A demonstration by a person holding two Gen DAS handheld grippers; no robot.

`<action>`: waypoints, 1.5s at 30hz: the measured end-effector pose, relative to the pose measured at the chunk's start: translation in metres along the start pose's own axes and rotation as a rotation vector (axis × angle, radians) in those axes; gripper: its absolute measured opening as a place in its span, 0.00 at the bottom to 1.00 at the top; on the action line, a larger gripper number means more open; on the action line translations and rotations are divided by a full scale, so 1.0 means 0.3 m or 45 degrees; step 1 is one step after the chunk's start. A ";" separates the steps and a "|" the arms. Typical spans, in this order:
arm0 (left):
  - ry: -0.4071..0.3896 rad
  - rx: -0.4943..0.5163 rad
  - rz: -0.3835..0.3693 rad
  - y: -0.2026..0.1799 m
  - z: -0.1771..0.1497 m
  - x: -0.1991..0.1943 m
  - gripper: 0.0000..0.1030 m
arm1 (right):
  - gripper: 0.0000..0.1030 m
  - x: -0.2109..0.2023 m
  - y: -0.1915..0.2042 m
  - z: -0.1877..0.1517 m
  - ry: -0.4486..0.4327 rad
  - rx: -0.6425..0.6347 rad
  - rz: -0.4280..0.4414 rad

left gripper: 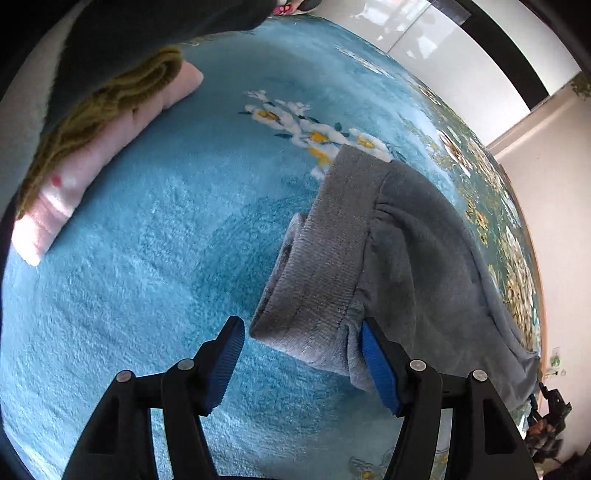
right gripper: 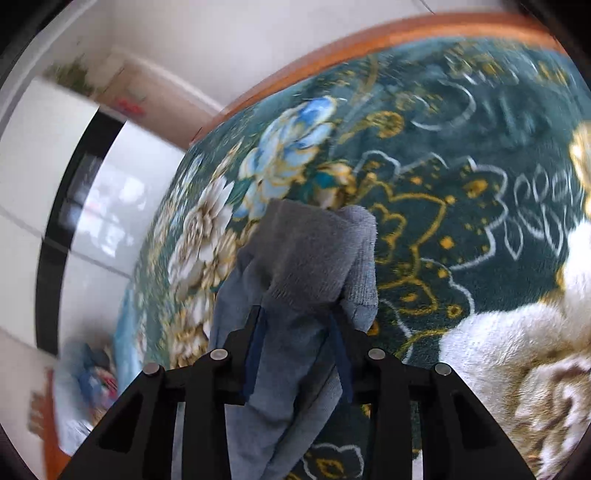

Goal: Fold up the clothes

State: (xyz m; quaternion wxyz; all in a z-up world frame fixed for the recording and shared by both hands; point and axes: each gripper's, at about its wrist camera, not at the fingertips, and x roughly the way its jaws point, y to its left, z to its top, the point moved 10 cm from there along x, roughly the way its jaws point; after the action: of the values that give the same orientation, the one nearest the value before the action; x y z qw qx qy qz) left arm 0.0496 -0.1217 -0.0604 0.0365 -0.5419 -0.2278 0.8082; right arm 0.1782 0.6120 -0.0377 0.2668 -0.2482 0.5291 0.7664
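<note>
A grey fleece garment (left gripper: 399, 251) with a ribbed band lies on the blue floral blanket (left gripper: 147, 258). My left gripper (left gripper: 303, 350) is open, its blue pads either side of the ribbed band's near corner; the right pad touches the cloth. In the right wrist view my right gripper (right gripper: 299, 332) is shut on the grey garment (right gripper: 306, 258) and holds its ribbed end up above the dark green floral blanket (right gripper: 461, 221). The cloth hangs down between and below the fingers.
A folded stack of pink and olive-knit clothes (left gripper: 99, 147) lies at the far left, with a dark garment (left gripper: 140, 33) behind it. The bed's wooden edge (right gripper: 369, 40) and pale walls lie beyond. Clutter sits on the floor (left gripper: 550, 417) at the lower right.
</note>
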 end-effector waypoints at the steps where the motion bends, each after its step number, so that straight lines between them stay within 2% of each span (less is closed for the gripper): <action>1: 0.002 -0.005 -0.003 -0.001 0.000 0.002 0.66 | 0.36 -0.002 0.001 0.005 -0.004 0.002 -0.001; 5: -0.007 -0.022 -0.019 0.004 0.002 0.004 0.68 | 0.36 -0.017 0.006 0.024 -0.024 0.003 -0.007; 10: -0.040 -0.034 -0.039 -0.009 0.010 0.011 0.70 | 0.36 0.000 -0.020 0.046 -0.030 0.043 0.063; 11: -0.040 -0.043 -0.041 -0.009 0.010 0.013 0.70 | 0.30 0.003 -0.026 0.050 -0.033 0.070 0.072; 12: -0.042 -0.048 -0.046 -0.008 0.010 0.013 0.70 | 0.03 0.004 -0.032 0.055 -0.037 0.096 0.078; 14: -0.048 -0.053 -0.063 -0.007 0.011 0.010 0.70 | 0.04 -0.004 -0.010 0.059 -0.039 0.046 0.059; 16: -0.051 -0.063 -0.073 -0.003 0.011 0.012 0.70 | 0.03 -0.066 0.058 0.078 -0.115 -0.066 0.177; 18: -0.060 -0.062 -0.065 -0.005 0.011 0.017 0.70 | 0.03 -0.105 0.045 0.103 -0.176 -0.134 0.127; 22: -0.077 -0.045 -0.049 -0.015 0.013 0.026 0.73 | 0.04 -0.036 -0.069 0.086 -0.077 -0.097 0.009; 24: -0.090 -0.048 -0.057 -0.013 0.017 0.026 0.73 | 0.07 -0.040 -0.077 0.076 -0.069 -0.120 0.019; 26: -0.104 -0.058 -0.062 -0.007 0.023 0.031 0.73 | 0.27 -0.060 -0.089 0.077 -0.091 -0.124 -0.002; 27: -0.110 -0.066 -0.067 -0.004 0.025 0.035 0.73 | 0.41 -0.059 -0.099 0.076 -0.093 -0.118 -0.010; 28: -0.114 -0.074 -0.070 -0.002 0.027 0.040 0.73 | 0.44 -0.055 -0.109 0.074 -0.092 -0.112 -0.015; 30: -0.128 -0.077 -0.073 -0.006 0.034 0.047 0.74 | 0.44 -0.046 -0.128 0.070 -0.090 -0.101 -0.025; 33: -0.155 -0.096 -0.104 -0.013 0.053 0.056 0.74 | 0.44 -0.033 -0.113 0.079 -0.093 -0.054 0.042; 35: -0.174 -0.128 -0.141 -0.012 0.070 0.062 0.74 | 0.40 -0.016 -0.107 0.079 -0.099 -0.029 0.050; 37: -0.193 -0.152 -0.156 -0.005 0.082 0.070 0.73 | 0.20 0.004 -0.083 0.070 -0.104 -0.033 0.077; 38: -0.203 -0.144 -0.132 -0.004 0.088 0.073 0.67 | 0.18 -0.017 -0.064 0.074 -0.114 -0.045 0.097; 39: -0.209 -0.130 -0.096 -0.005 0.095 0.074 0.52 | 0.16 -0.046 -0.044 0.080 -0.126 -0.060 0.118; 40: -0.210 -0.114 -0.065 -0.009 0.102 0.073 0.45 | 0.15 -0.075 -0.024 0.085 -0.139 -0.075 0.139; 41: -0.225 -0.103 -0.053 -0.016 0.116 0.058 0.30 | 0.15 -0.105 -0.005 0.091 -0.151 -0.089 0.161; 42: -0.250 -0.096 -0.057 -0.026 0.136 0.032 0.20 | 0.14 -0.134 0.015 0.096 -0.164 -0.104 0.182; 43: -0.280 -0.086 -0.074 -0.042 0.160 -0.008 0.13 | 0.14 -0.163 0.035 0.102 -0.176 -0.118 0.203; 45: -0.326 -0.060 -0.159 -0.087 0.199 -0.123 0.10 | 0.13 -0.222 0.075 0.112 -0.201 -0.148 0.246</action>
State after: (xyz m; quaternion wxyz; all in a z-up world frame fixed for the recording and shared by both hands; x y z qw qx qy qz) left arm 0.0067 -0.1293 0.0004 0.0445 -0.4198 -0.2825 0.8614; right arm 0.2088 0.6274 0.0324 0.2177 -0.1501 0.4827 0.8349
